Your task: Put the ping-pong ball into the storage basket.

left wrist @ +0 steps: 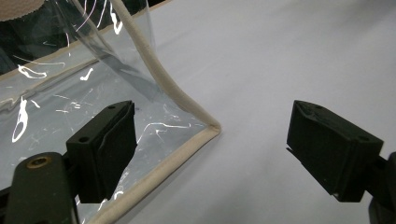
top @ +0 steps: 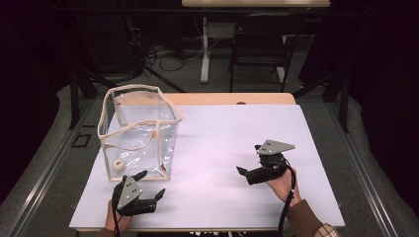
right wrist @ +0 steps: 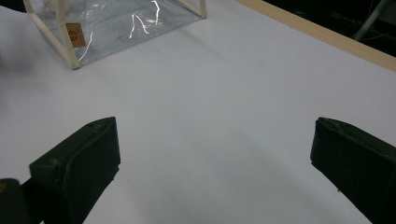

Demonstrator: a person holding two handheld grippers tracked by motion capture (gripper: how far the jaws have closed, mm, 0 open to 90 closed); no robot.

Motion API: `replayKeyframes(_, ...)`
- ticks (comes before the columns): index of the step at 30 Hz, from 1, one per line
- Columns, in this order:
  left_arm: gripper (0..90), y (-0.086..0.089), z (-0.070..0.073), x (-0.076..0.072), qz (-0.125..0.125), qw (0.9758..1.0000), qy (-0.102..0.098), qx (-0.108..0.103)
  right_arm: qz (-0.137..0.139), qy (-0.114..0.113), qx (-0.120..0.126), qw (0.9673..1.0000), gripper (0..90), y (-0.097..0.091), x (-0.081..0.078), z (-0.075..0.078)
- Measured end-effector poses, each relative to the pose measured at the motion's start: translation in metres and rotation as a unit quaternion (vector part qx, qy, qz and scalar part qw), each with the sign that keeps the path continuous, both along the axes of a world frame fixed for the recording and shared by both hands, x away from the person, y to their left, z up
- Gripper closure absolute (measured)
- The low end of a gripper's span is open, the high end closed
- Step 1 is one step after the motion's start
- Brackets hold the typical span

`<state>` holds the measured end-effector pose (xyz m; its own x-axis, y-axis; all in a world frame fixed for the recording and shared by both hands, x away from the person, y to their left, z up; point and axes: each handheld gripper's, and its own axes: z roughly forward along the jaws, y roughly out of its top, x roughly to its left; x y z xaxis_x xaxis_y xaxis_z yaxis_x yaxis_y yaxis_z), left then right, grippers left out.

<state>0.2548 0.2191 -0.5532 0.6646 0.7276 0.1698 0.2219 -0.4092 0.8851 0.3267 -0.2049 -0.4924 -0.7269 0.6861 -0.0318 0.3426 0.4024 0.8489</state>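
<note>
Clear bag [top: 140, 129] with cream piping, standing upright at the white table cover's [top: 222, 143] left. Left gripper [top: 148, 185], just beside the bag's near corner, jaws spread wide, gripping nothing. Right gripper [top: 249, 160], well apart at right, jaws likewise wide and empty.

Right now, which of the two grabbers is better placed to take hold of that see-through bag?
Probably the left gripper: it sits right by the clear bag, jaws open, with the near corner trim just ahead. The right gripper, also open, is well away across the white table.
</note>
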Motion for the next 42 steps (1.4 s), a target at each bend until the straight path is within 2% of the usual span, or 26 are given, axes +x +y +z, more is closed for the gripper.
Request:
replayKeyframes(10,16.0,0.0,0.0,0.0,0.0,1.0,0.0,0.0,0.003,-0.013,-0.016,0.9998,0.9,-0.008,-0.015,-0.014)
replayKeyframes(19,16.0,0.0,0.0,0.0,0.0,1.0,0.001,0.001,0.002,-0.029,-0.008,0.9995,0.9,-0.019,-0.029,-0.026)
replayKeyframes(25,16.0,0.0,0.0,0.0,0.0,1.0,0.001,0.002,0.003,-0.031,-0.015,0.9994,0.8,-0.024,-0.038,-0.037)
replayKeyframes(38,16.0,0.0,0.0,-0.001,-0.001,1.0,0.0,0.002,0.008,-0.056,-0.007,0.9984,0.6,-0.033,-0.055,-0.049)
replayKeyframes(42,16.0,0.001,0.001,-0.001,-0.001,1.0,-0.001,0.001,0.012,-0.065,-0.019,0.9976,0.5,-0.032,-0.06,-0.053)
